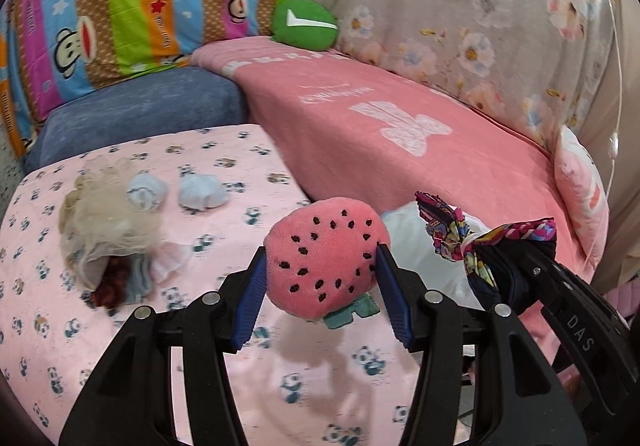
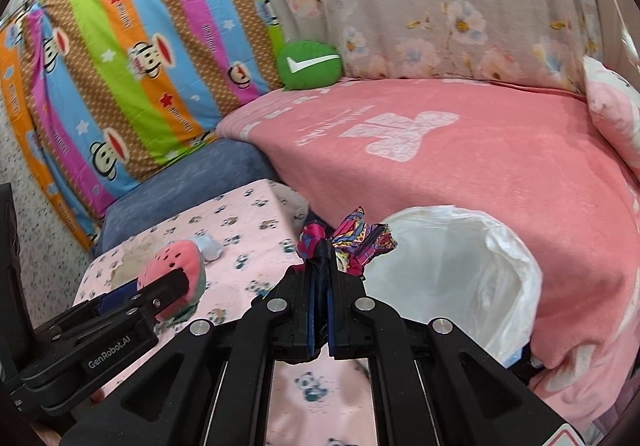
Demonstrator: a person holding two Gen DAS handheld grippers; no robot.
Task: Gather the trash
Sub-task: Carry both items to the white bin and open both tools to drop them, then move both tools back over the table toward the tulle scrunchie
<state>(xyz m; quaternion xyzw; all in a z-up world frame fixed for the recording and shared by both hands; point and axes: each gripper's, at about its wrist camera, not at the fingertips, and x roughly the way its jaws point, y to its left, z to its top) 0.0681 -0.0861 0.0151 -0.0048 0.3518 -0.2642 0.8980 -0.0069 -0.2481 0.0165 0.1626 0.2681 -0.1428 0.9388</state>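
Jaws of the left gripper (image 1: 320, 278) are clamped on a pink watermelon plush (image 1: 326, 252), lifted above the panda-print bench (image 1: 224, 174); those of the right gripper (image 2: 320, 286) are clenched on a multicoloured fabric scrap (image 2: 352, 236). The carrying step is judged underway. Next, both loads would need to be brought over the white-lined trash bin (image 2: 516, 246), just right of the bench, and released.

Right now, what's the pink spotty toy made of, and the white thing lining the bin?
The pink spotty toy looks like soft plush: fuzzy, matte pile, with seeds that seem stitched on. The white bin liner looks like thin plastic film: crinkly, slightly shiny and see-through at the folds.
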